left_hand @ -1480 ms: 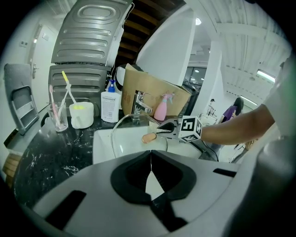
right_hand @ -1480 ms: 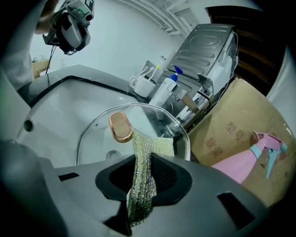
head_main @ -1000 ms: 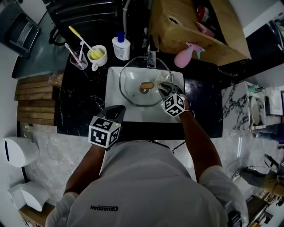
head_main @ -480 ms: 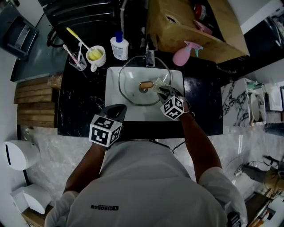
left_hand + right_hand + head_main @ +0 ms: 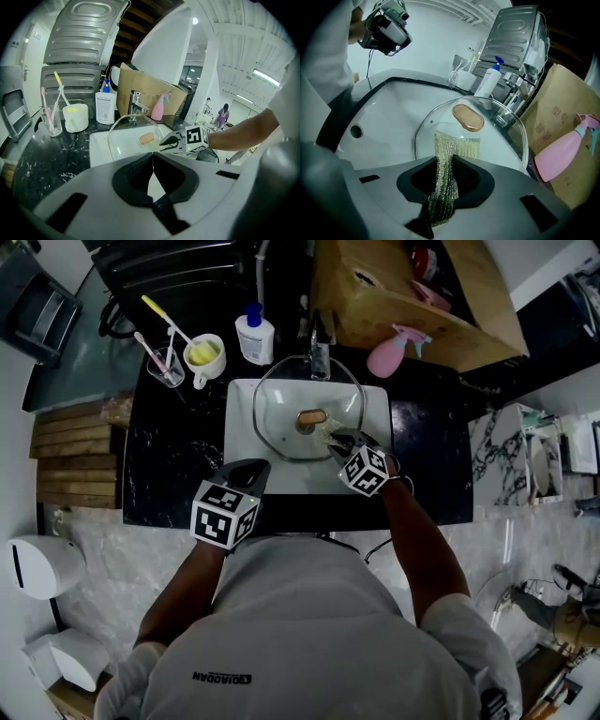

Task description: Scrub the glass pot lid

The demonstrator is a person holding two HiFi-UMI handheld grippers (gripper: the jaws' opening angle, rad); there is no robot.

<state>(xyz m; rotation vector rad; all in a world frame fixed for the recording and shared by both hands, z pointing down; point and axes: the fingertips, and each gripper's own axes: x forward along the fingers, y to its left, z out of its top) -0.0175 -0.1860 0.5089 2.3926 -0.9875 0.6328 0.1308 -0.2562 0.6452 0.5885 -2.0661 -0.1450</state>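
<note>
The glass pot lid (image 5: 286,418) (image 5: 487,140) (image 5: 123,136) with a copper-coloured knob (image 5: 311,416) (image 5: 468,117) leans in the white sink (image 5: 246,474). My right gripper (image 5: 336,440) (image 5: 443,185) is shut on a glittery green scrub cloth (image 5: 447,161) whose free end lies on the glass just below the knob. My left gripper (image 5: 246,472) (image 5: 152,176) hovers at the sink's near left edge, jaws shut with nothing between them. In the left gripper view the right gripper (image 5: 176,140) sits against the lid's right side.
A tap (image 5: 319,357) stands behind the sink. A white bottle (image 5: 255,337), a mug (image 5: 206,357) and a glass with toothbrushes (image 5: 164,365) stand on the black counter at back left. A pink spray bottle (image 5: 394,354) and a cardboard box (image 5: 412,296) are at back right.
My right gripper has drawn the cloth from the lid's right side toward its near middle, just under the knob. The left gripper has stayed put.
</note>
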